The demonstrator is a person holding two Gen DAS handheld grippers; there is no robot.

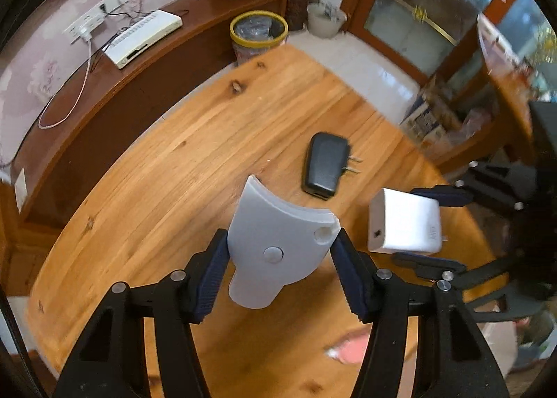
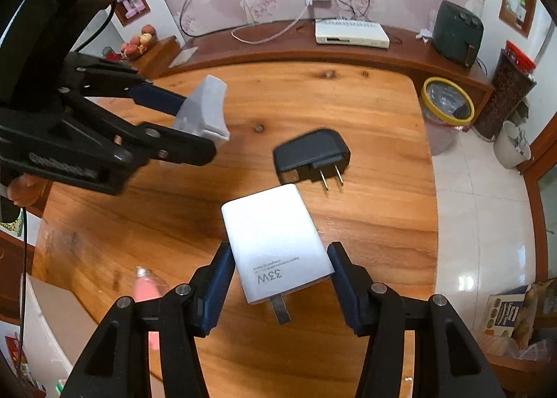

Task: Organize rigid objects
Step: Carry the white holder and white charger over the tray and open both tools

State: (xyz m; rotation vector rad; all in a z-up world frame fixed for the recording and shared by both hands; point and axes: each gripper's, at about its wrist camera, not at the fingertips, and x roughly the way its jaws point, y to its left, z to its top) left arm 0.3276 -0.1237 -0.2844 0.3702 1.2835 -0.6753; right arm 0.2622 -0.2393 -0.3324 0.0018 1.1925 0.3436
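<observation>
My left gripper (image 1: pixel 282 241) is shut on a pale grey fan-shaped plastic piece (image 1: pixel 275 227), held above the wooden table (image 1: pixel 174 172). In the right wrist view that gripper (image 2: pixel 198 126) and the grey piece (image 2: pixel 209 109) hang at the left. My right gripper (image 2: pixel 280 252) is shut on a white charger (image 2: pixel 271 231) marked 33W, its metal prongs pointing back toward the camera. The same white charger (image 1: pixel 400 220) shows at the right of the left wrist view. A black charger (image 2: pixel 310 154) lies flat on the table between both grippers, prongs out to the side.
A yellow-rimmed bin (image 2: pixel 447 102) and a white bucket (image 2: pixel 511 145) stand on the tiled floor past the table's far corner. A dark sideboard carries a white set-top box (image 2: pixel 351 34) and cables. A pink object (image 2: pixel 146 288) lies near the table's near edge.
</observation>
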